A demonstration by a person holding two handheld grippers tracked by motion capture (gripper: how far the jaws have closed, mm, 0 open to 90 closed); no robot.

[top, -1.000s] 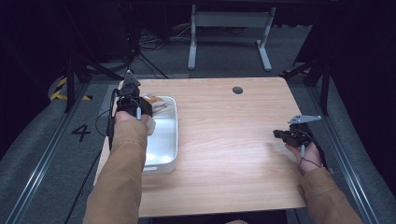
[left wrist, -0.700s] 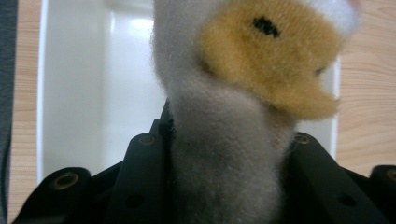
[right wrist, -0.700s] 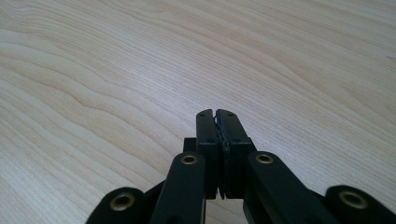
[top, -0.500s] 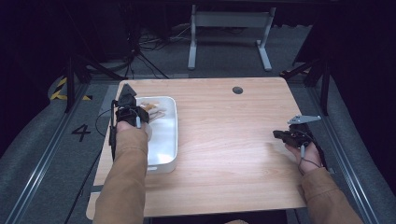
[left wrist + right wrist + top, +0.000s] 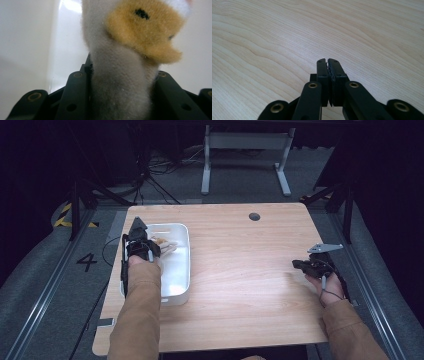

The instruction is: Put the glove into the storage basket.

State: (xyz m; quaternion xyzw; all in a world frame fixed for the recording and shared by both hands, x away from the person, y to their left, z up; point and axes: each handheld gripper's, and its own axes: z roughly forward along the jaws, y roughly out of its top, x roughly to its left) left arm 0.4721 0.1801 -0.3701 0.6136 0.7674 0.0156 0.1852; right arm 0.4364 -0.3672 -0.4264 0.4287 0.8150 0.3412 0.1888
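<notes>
White tub (image 5: 181, 270) holds one plush toy (image 5: 125, 62), left tool (image 5: 122, 82) gripping it.

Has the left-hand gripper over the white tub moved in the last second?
Yes. The left gripper, holding the plush toy, has shifted toward the white tub's left wall, away from the table's middle.

My black left claw (image 5: 120, 82) gripped a grey-white plush toy (image 5: 122, 82) with a tan patch, over a white tub (image 5: 180, 270) on pale wood-grain table (image 5: 274, 37).
</notes>
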